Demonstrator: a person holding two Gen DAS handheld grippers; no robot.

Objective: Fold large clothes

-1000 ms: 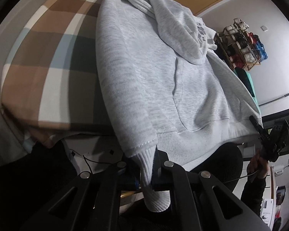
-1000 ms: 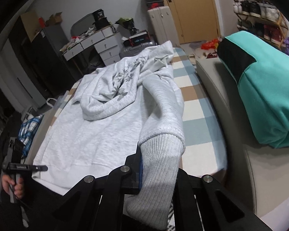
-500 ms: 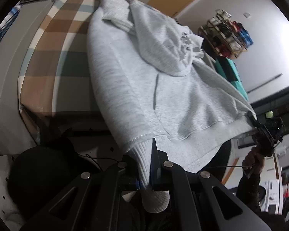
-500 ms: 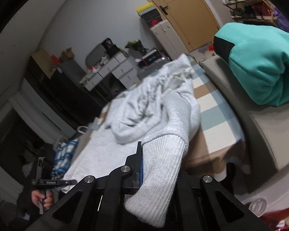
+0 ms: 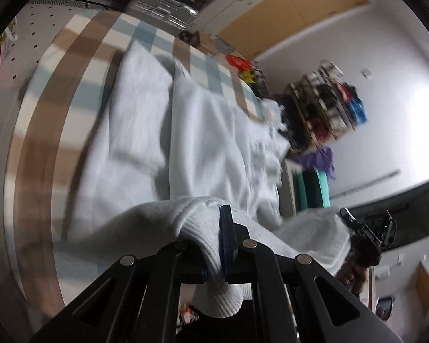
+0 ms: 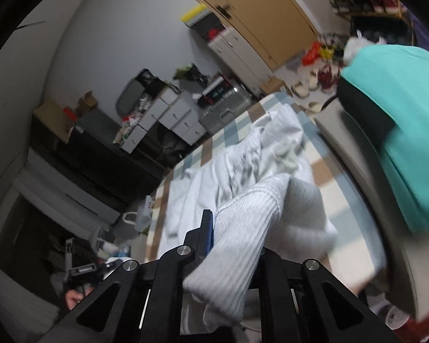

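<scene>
A light grey hoodie lies spread on the plaid bed, blurred by motion. My left gripper is shut on one ribbed sleeve cuff and holds it lifted above the hoodie's body. My right gripper has the other ribbed cuff between its fingers, which still press on it while the jaws are opening; its right finger is hidden by the cloth. In the left wrist view the right gripper shows at the right with grey sleeve cloth. The left gripper appears low left in the right wrist view.
A teal and black cushion lies on a grey sofa edge beside the bed. White drawers and a suitcase stand beyond the bed's far end. A shoe rack and a wooden door are farther back.
Both grippers have risen and swung in over the bed, carrying the cuffs with them. The sleeves now arch above the hoodie's body instead of hanging off the near edge.
</scene>
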